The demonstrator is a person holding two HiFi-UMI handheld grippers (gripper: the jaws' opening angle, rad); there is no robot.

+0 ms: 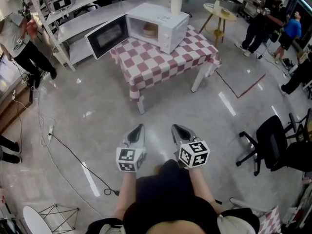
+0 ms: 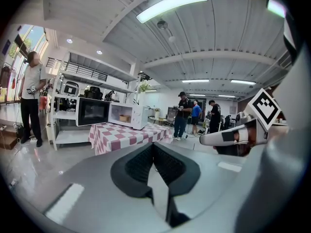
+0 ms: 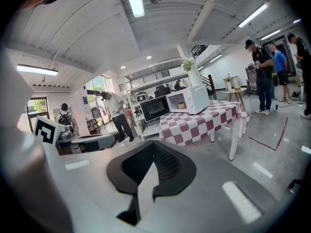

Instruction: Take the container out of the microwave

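A white microwave (image 1: 158, 26) stands on a red-and-white checkered table (image 1: 161, 62) across the room, its dark door (image 1: 108, 35) swung open to the left. Inside sits a tan container (image 1: 150, 29), small in the left gripper view (image 2: 125, 118) and in the right gripper view (image 3: 181, 105). My left gripper (image 1: 140, 127) and right gripper (image 1: 174, 127) are held side by side well short of the table, over bare floor. Both are shut with nothing between the jaws (image 2: 153, 144) (image 3: 154, 143).
A vase (image 1: 176, 1) stands on the microwave. Metal shelving (image 1: 73, 28) runs behind the table, a person (image 1: 19, 43) beside it. A round side table (image 1: 219, 13) and people (image 1: 265, 18) are far right. An office chair (image 1: 273, 143) is right; a cable (image 1: 73, 155) crosses the floor left.
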